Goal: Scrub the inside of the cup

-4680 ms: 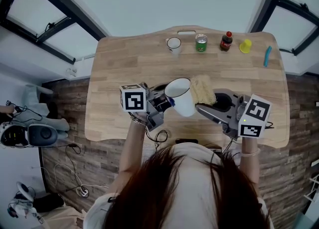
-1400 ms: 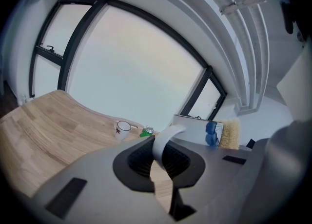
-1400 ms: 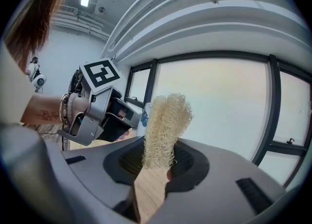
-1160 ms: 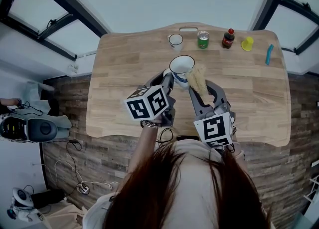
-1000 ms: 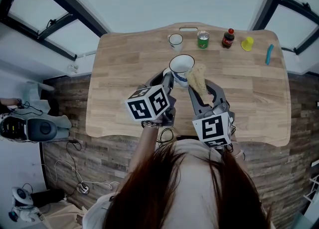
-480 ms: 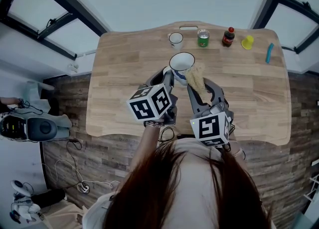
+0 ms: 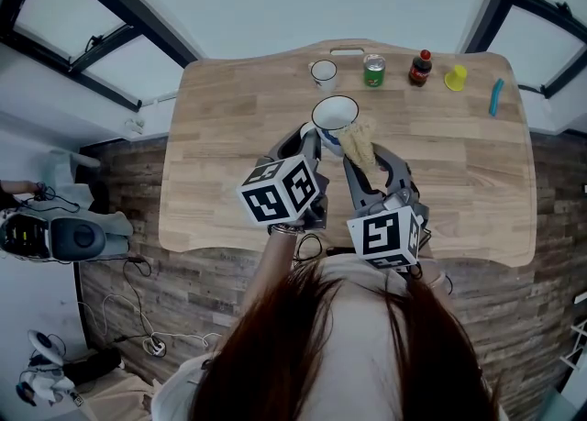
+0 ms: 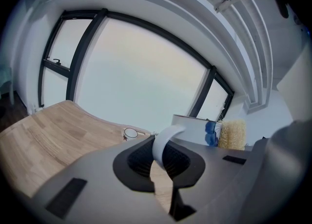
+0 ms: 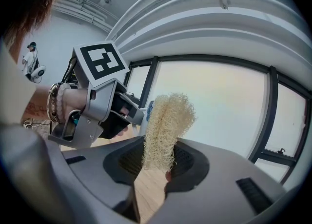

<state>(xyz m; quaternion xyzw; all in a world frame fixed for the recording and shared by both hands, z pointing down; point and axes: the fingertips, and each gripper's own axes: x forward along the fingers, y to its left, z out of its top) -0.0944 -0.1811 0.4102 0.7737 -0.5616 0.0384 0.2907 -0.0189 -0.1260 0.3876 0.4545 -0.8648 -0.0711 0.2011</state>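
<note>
Nothing can be read: the can and the bottle, toward twelve o'clock on the table, carry labels too small to make out.

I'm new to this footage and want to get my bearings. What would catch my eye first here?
First, the white cup, held above the middle of the table by its handle in the left tool. The pale loofah is clamped in the right tool, right beside the cup's rim. Next comes the row along the far edge: small cup, green can, dark bottle and yellow cup.
</note>
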